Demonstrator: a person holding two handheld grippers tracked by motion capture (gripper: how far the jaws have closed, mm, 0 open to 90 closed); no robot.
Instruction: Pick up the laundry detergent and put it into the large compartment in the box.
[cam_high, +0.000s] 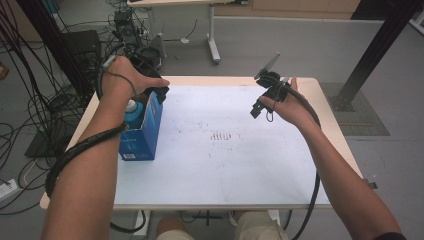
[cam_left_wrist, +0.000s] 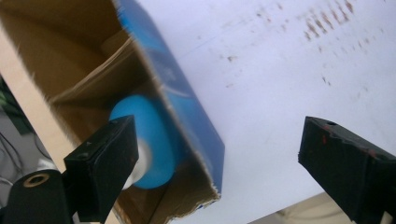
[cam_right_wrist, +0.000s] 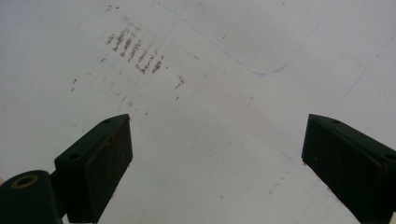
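An open blue cardboard box (cam_high: 142, 132) stands near the left edge of the white table (cam_high: 225, 170). Inside it is a bottle with a light blue cap (cam_high: 133, 114). My left gripper (cam_high: 161, 92) hovers over the far end of the box. In the left gripper view its jaws stand wide apart with nothing between them (cam_left_wrist: 215, 163); the box wall (cam_left_wrist: 187, 107) and the blue cap (cam_left_wrist: 149, 140) lie below, by the left jaw. My right gripper (cam_high: 261, 106) is held above the table's far right part. It is open over bare tabletop (cam_right_wrist: 215, 163).
Brownish scuff marks (cam_high: 220, 136) dot the middle of the tabletop. Cables and equipment (cam_high: 30, 100) crowd the floor to the left. Another table's leg (cam_high: 214, 45) stands behind, and a black frame post (cam_high: 375, 55) rises at the far right.
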